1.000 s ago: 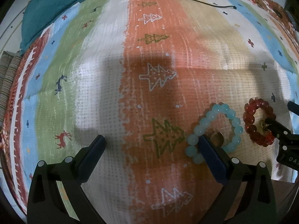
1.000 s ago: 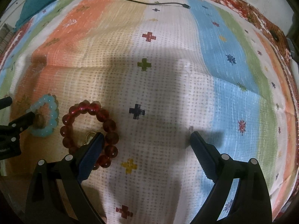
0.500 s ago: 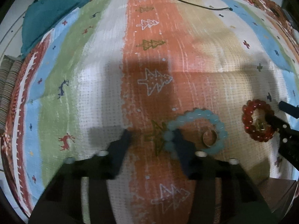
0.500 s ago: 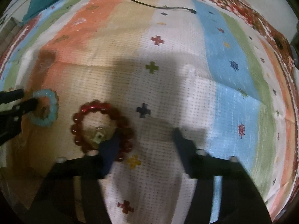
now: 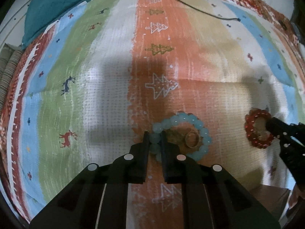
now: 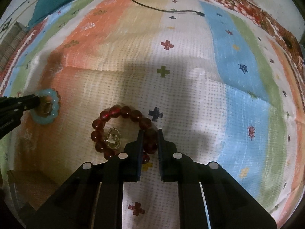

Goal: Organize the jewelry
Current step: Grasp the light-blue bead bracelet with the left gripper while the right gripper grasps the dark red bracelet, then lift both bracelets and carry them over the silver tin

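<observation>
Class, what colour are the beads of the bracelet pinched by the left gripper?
Pale aqua blue; the bracelet shows best in the left wrist view, pinched by the left gripper.

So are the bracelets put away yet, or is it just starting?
Just starting. Nothing looks put away. The left gripper is shut on the blue bracelet, the right gripper on the red bracelet, both on the cloth. A ring and a gold charm lie loose inside them. Tidying everything is left.
</observation>
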Demonstrator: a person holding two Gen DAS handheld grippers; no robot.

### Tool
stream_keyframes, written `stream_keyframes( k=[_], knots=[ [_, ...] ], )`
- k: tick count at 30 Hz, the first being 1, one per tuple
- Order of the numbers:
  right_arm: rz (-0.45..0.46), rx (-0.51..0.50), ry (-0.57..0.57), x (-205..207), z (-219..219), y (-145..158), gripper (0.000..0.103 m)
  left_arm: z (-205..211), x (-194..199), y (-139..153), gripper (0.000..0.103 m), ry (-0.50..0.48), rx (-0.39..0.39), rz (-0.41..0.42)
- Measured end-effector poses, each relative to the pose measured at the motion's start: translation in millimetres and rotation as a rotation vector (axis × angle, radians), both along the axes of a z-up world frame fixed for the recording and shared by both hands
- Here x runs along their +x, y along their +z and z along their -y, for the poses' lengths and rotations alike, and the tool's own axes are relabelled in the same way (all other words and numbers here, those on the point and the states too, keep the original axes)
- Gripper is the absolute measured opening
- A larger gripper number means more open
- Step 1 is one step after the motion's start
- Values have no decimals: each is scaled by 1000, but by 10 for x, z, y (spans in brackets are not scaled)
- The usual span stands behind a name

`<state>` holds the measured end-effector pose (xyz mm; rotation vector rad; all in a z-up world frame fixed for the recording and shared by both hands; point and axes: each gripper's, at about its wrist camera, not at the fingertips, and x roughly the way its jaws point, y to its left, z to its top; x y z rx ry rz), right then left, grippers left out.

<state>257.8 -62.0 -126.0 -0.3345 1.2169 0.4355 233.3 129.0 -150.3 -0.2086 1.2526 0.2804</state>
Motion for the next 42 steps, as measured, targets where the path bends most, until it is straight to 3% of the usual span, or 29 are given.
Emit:
stream_keyframes(
  k=[16, 29, 42],
  knots=[
    [15, 147, 14, -129, 12, 455, 14, 322, -75, 508, 11, -53, -130, 141],
    [41, 192, 4, -312, 77, 677, 14, 529, -233, 777, 11, -100, -109, 190],
    [105, 213, 24, -592, 143, 934, 14, 538, -502, 1099, 11, -87, -112, 262]
  ],
)
